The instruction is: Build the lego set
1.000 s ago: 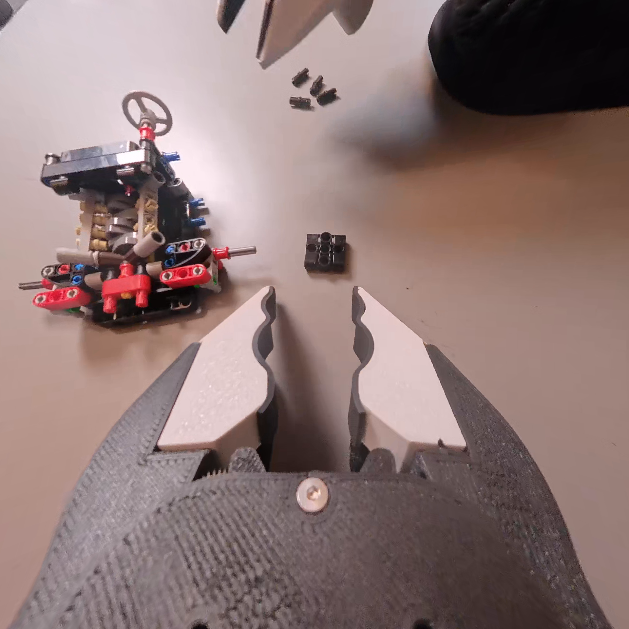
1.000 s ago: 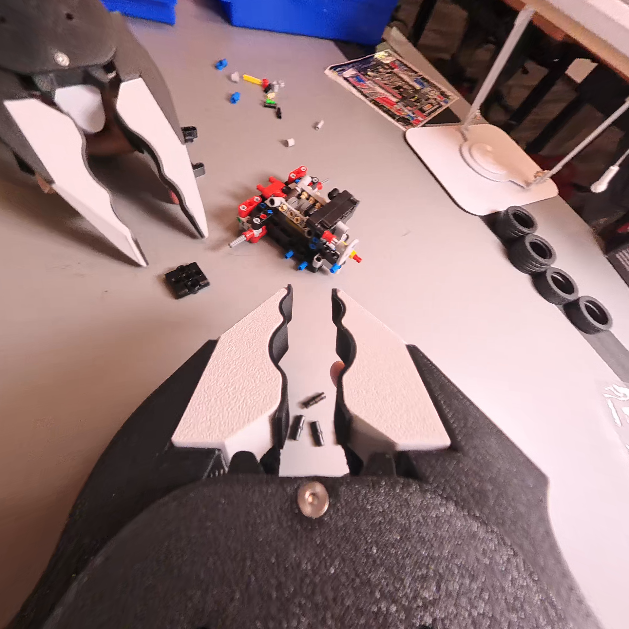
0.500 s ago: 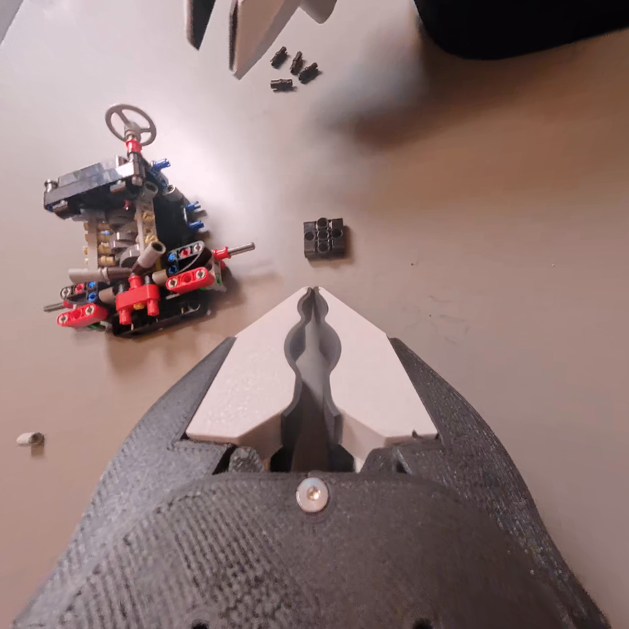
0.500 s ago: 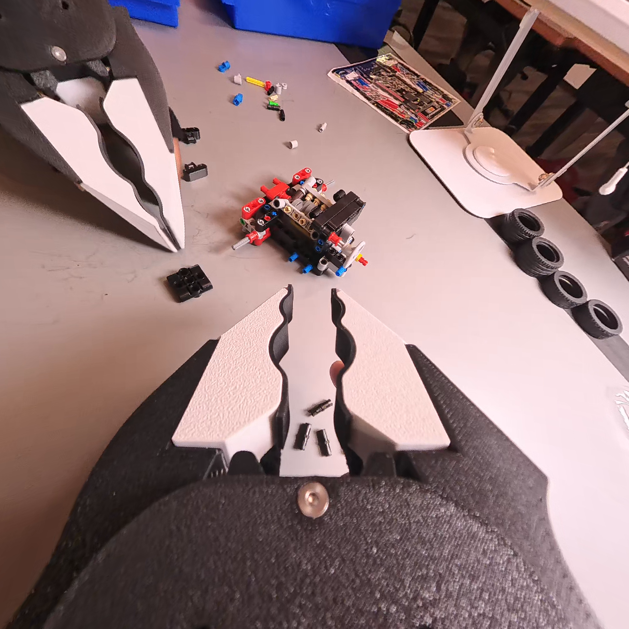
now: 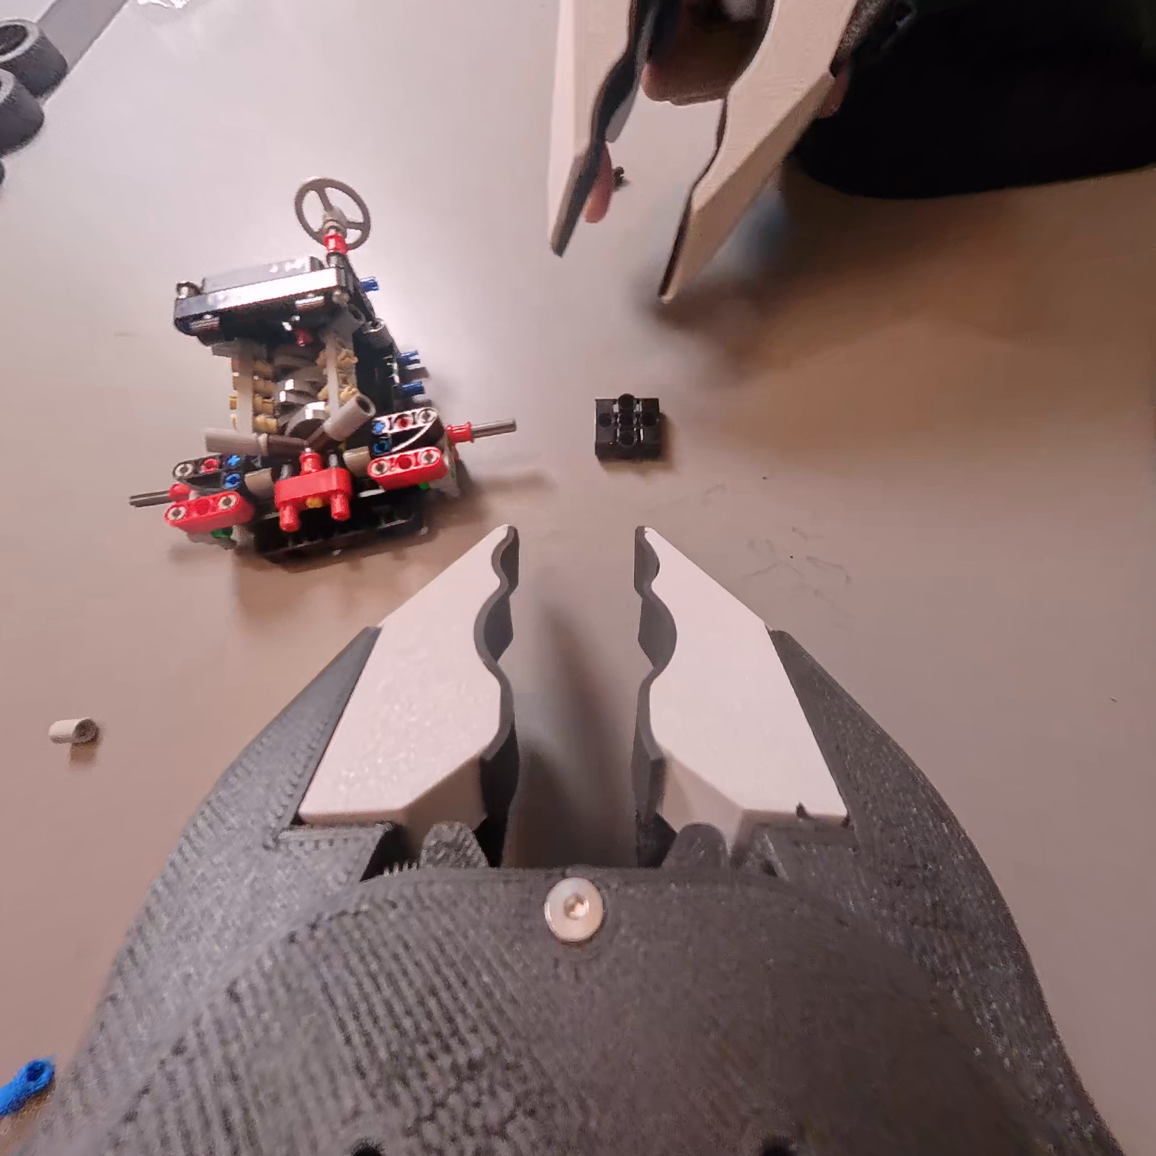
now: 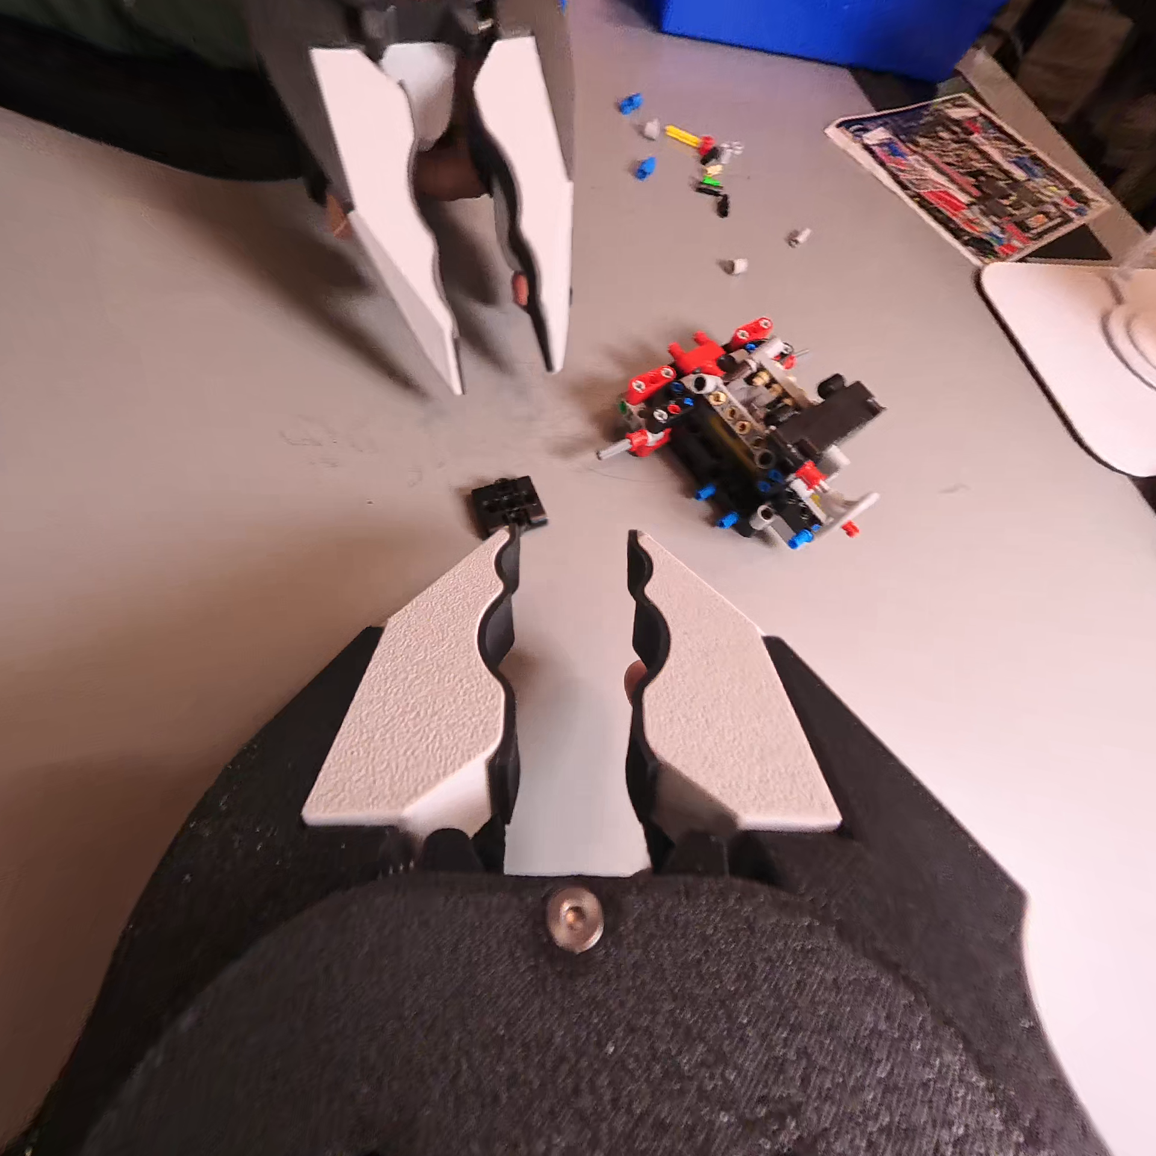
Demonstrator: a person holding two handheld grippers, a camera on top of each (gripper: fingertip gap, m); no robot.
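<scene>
Both open claws flank the model (image 5: 313,413), steering wheel (image 5: 333,211) pointing away.

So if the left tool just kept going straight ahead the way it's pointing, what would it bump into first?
Most likely the small black block: it lies on the table just beyond the open left tool, slightly right of its centre line. The half-built model sits well off to the left. Height above the table is hard to judge.
</scene>
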